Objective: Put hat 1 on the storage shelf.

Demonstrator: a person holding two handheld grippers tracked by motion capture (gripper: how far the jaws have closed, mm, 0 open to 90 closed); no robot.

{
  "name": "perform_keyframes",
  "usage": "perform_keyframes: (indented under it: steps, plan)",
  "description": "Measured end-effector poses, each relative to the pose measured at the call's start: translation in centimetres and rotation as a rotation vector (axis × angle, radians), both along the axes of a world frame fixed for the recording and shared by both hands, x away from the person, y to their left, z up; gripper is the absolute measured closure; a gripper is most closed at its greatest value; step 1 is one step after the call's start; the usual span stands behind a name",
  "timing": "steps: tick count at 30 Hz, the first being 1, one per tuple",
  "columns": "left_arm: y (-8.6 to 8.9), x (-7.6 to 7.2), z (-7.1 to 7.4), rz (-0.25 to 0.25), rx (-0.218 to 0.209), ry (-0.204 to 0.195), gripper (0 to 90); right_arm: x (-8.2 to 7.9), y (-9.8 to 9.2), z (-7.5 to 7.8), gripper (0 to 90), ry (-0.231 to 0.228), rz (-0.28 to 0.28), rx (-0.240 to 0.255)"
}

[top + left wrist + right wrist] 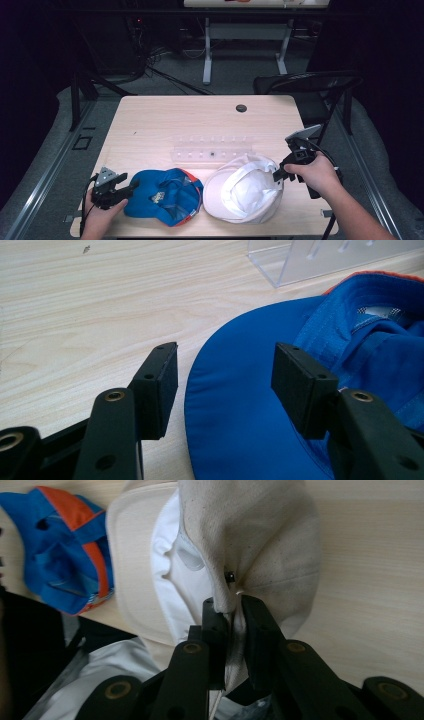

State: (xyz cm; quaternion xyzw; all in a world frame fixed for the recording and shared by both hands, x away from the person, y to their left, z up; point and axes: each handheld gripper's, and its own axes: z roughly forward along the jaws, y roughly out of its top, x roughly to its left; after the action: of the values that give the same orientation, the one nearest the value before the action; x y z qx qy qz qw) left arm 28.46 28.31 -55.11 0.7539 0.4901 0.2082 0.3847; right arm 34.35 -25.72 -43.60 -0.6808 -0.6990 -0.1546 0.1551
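- The left gripper (131,186) sits at the lower left of the high view, jaws spread, one on each side of the brim of the blue cap (165,196); in the left gripper view the pads (161,387) stand apart from the brim, so that cap seems not yet gripped
- The right gripper (278,174), at lower right, has its jaws pinching the fabric edge of the white cap (245,187); the grab looks done and the lift begun
- Both caps lie upside down, side by side, on the worktop (165,117)
- Behind them at mid-frame, a clear rack (212,149) stands bare; hanging caps there may remain
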Motion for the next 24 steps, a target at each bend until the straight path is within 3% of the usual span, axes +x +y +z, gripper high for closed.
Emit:
perform_keyframes:
  steps: [1,2,4,8,11,13,15,16,17,19,20,23,24]
  plan:
    - [0.0,0.0,0.0,0.002,-0.001,-0.001,44.7,0.0,-0.1,0.1,81.7,0.015,0.014,0.021]
    - [0.0,0.0,0.0,0.002,-0.002,-0.001,44.8,-0.1,0.1,0.1,81.8,0.003,-0.022,0.054]
    - [0.0,0.0,0.0,0.001,-0.001,-0.001,44.7,0.0,0.0,0.3,81.9,0.01,-0.018,0.112]
    - [0.0,0.0,0.0,-0.002,0.001,0.0,44.7,0.0,-0.2,0.7,82.0,0.017,-0.004,0.184]
    - [0.0,0.0,0.0,-0.002,0.003,0.003,44.7,0.0,0.0,0.8,81.9,0.012,-0.021,0.198]
    - [0.0,0.0,0.0,0.001,0.0,-0.002,44.7,0.0,0.0,1.2,82.0,0.019,0.003,0.213]
    - [0.0,0.0,0.0,0.003,-0.001,-0.003,44.7,-0.1,0.3,1.5,82.0,0.01,-0.01,0.217]
    - [0.0,0.0,0.0,0.003,0.001,-0.001,44.7,0.0,0.2,1.8,82.0,0.02,0.022,0.214]
    - [0.0,0.0,0.0,0.003,0.0,-0.001,44.7,-0.1,0.5,2.0,82.0,0.006,-0.01,0.223]
    - [0.0,0.0,0.0,0.001,0.002,-0.001,44.7,-0.1,0.6,2.5,82.0,0.005,0.006,0.23]
    - [0.0,-0.1,0.0,0.001,-0.003,-0.003,44.7,-0.2,0.9,2.9,82.0,-0.003,-0.016,0.249]
    - [-0.1,-0.1,0.0,-0.003,-0.003,-0.006,44.7,-0.3,1.5,4.2,82.1,-0.012,0.014,0.287]
    - [-0.1,-0.1,0.0,-0.007,0.0,0.0,44.7,-0.4,1.9,4.7,82.1,-0.018,0.0,0.297]
